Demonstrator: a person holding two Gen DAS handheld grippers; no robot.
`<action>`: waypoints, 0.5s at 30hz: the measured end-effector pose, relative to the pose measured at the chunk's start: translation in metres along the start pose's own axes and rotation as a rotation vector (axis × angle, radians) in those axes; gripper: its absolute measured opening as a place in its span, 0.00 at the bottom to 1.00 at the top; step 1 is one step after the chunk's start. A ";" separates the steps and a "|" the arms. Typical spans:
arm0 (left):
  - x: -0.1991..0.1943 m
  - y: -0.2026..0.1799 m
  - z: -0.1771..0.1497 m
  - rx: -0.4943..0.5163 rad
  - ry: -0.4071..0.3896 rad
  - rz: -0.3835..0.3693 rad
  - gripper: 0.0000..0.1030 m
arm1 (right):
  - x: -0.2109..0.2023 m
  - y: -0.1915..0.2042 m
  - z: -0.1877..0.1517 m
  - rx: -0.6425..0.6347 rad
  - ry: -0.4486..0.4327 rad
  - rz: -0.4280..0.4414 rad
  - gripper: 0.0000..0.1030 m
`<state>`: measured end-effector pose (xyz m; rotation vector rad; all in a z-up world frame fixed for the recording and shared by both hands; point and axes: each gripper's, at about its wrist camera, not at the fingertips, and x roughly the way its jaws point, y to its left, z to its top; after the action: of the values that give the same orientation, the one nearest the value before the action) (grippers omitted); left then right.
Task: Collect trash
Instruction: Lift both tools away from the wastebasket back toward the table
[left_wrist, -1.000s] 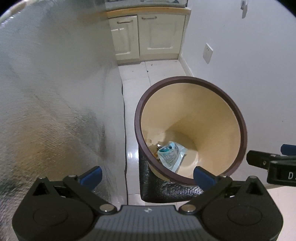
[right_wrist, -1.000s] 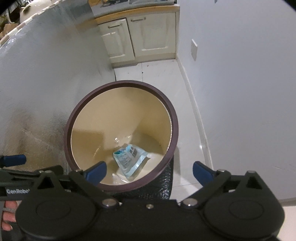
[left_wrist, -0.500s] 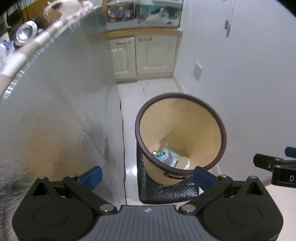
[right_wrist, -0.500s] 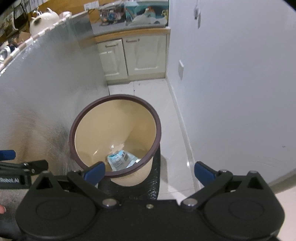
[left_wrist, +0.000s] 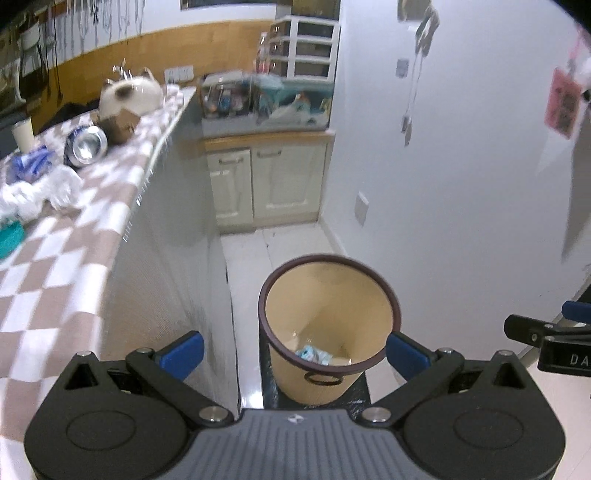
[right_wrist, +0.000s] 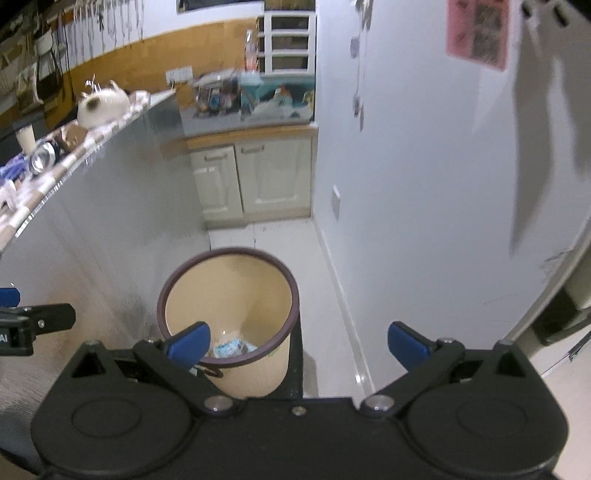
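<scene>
A beige trash bin (left_wrist: 332, 295) with a dark brown rim stands on the white floor beside the counter; it also shows in the right wrist view (right_wrist: 255, 295). A light-blue wrapper (left_wrist: 312, 355) lies at its bottom, seen too in the right wrist view (right_wrist: 231, 348). My left gripper (left_wrist: 293, 350) is open and empty, high above the bin. My right gripper (right_wrist: 297, 341) is open and empty, also above it. On the checkered counter (left_wrist: 55, 266) lie crumpled white trash (left_wrist: 40, 190), a blue wrapper (left_wrist: 31, 162) and a tipped can (left_wrist: 86, 146).
A metal-faced counter side (left_wrist: 173, 258) stands left of the bin, a white wall (left_wrist: 461, 184) right. Cream cabinets (left_wrist: 266, 184) close the far end. A cat-shaped teapot (left_wrist: 131, 94), a cardboard box (left_wrist: 120, 123) and a cup (left_wrist: 23, 136) stand on the counter.
Both grippers have risen well above the bin, which now looks smaller. The countertop and its trash have come into view. Both grippers stay open and empty.
</scene>
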<state>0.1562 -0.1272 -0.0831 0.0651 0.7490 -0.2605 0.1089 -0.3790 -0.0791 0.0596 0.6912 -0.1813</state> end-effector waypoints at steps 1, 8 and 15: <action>-0.007 0.000 0.000 0.001 -0.014 -0.002 1.00 | -0.007 0.000 0.000 0.002 -0.015 0.000 1.00; -0.057 0.006 -0.002 0.009 -0.117 -0.012 1.00 | -0.045 0.005 0.002 0.007 -0.110 0.001 1.00; -0.097 0.023 0.000 -0.007 -0.207 0.004 1.00 | -0.080 0.023 0.008 -0.009 -0.221 0.049 1.00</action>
<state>0.0941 -0.0843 -0.0174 0.0320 0.5441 -0.2566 0.0577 -0.3456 -0.0220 0.0466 0.4701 -0.1354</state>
